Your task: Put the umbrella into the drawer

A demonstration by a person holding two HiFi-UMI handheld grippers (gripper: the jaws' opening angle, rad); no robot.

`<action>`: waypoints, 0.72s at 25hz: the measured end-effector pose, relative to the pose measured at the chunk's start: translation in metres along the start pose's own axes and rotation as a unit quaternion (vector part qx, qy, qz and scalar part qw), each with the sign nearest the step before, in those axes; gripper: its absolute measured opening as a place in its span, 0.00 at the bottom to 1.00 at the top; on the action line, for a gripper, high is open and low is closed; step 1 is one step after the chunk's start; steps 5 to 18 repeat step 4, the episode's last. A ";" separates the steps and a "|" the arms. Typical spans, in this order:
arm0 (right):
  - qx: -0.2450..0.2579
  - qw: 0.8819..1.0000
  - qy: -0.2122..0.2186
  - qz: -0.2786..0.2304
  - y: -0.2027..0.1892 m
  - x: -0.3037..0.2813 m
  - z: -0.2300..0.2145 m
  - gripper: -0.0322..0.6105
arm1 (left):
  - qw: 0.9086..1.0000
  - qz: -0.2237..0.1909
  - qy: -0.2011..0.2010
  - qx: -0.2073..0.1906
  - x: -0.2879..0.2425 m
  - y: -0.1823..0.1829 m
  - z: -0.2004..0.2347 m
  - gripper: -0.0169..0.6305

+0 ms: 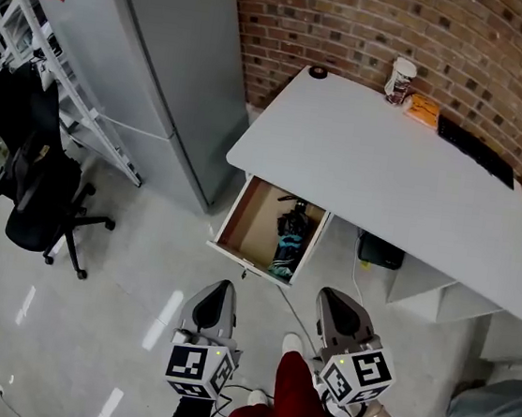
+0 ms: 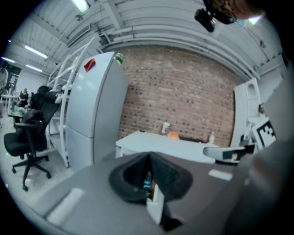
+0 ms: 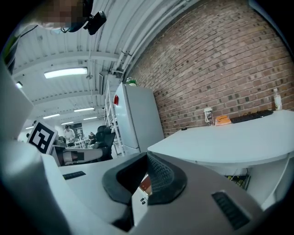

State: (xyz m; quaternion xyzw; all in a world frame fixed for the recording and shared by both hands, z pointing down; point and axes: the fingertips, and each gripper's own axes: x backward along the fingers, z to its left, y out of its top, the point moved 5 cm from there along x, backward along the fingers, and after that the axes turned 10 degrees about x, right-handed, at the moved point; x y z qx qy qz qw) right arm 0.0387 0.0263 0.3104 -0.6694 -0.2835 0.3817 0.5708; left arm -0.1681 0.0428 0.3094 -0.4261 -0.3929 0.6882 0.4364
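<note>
With the left gripper (image 1: 221, 290) and right gripper (image 1: 334, 299) both shut and empty, a closing push on the open drawer (image 1: 253, 219) may jam if the umbrella (image 1: 290, 239) sticks up.

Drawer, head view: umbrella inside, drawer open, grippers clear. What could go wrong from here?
1. The dark folded umbrella lies along the right side of the open wooden drawer, its near end at the front panel; it might catch on closing.
2. The drawer juts from the white desk toward the person's legs; a bump could jolt it.
3. Left gripper and right gripper have shut jaws; re-seating needs them opened.
</note>
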 end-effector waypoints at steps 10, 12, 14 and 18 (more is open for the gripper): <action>-0.013 1.000 -0.006 -0.016 0.008 0.017 0.001 0.06 | 1.000 -0.010 -0.002 0.005 0.017 0.001 0.000 0.03; -0.013 1.000 -0.006 -0.016 0.008 0.017 0.001 0.06 | 1.000 -0.010 -0.002 0.005 0.017 0.001 0.000 0.03; -0.013 1.000 -0.006 -0.016 0.008 0.017 0.001 0.06 | 1.000 -0.010 -0.002 0.005 0.017 0.001 0.000 0.03; -0.013 1.000 -0.006 -0.016 0.008 0.017 0.001 0.06 | 1.000 -0.010 -0.002 0.005 0.017 0.001 0.000 0.03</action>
